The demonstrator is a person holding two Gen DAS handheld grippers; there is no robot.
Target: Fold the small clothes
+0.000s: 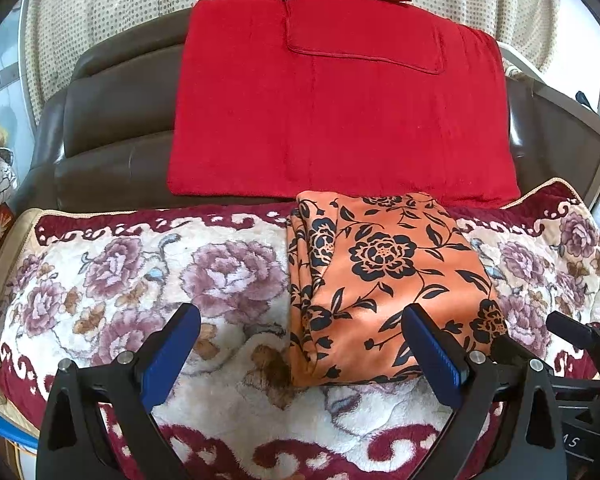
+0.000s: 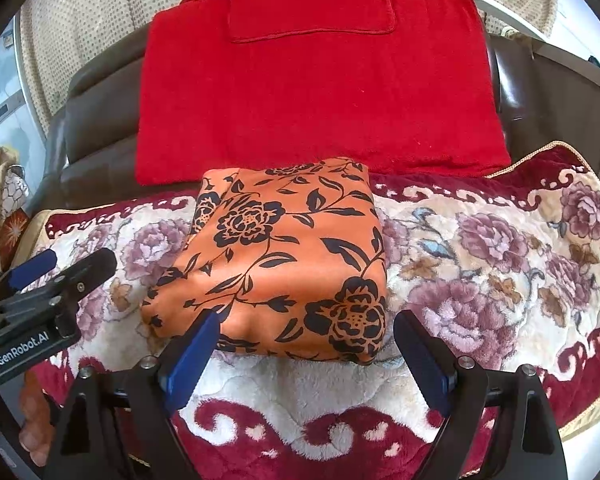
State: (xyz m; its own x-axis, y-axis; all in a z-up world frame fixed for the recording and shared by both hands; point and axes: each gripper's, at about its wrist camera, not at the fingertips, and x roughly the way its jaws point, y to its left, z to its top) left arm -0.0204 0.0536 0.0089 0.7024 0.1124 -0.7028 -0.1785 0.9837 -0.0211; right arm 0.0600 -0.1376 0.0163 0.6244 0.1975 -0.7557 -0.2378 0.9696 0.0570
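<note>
the left tool [image 1: 300, 332] has its blue-padded fingers [image 1: 170, 354] spread wide with nothing between them, hovering low over the floral blanket [image 1: 140, 276]; its right finger sits in front of the near right part of the folded orange cloth [image 1: 380, 280], though whether it touches the fabric cannot be told. the right tool [image 2: 306, 342] is likewise wide open and holds nothing, its two blue pads [image 2: 192, 360] framing the near edge of the folded orange cloth [image 2: 284, 260], the left pad just in front of that edge. in the right wrist view the left tool [image 2: 56, 276] shows at the left side, just beside the cloth's near left corner, over the blanket. in the left wrist view part of the right tool [image 1: 580, 340] appears at the far right edge. the orange cloth, printed with black flowers and leaves, lies as a compact rectangular bundle on the floral blanket [image 2: 480, 260], with layered edges visible along its left side. the blanket is cream with mauve roses and a dark red scrolled border, and covers the seat of a brown leather sofa [image 1: 112, 120]. behind the bundle, a red folded blanket [image 1: 340, 100] leans against the sofa back, its lower edge just behind the cloth's far edge. dotted beige curtains [image 1: 100, 20] hang behind the sofa.
</note>
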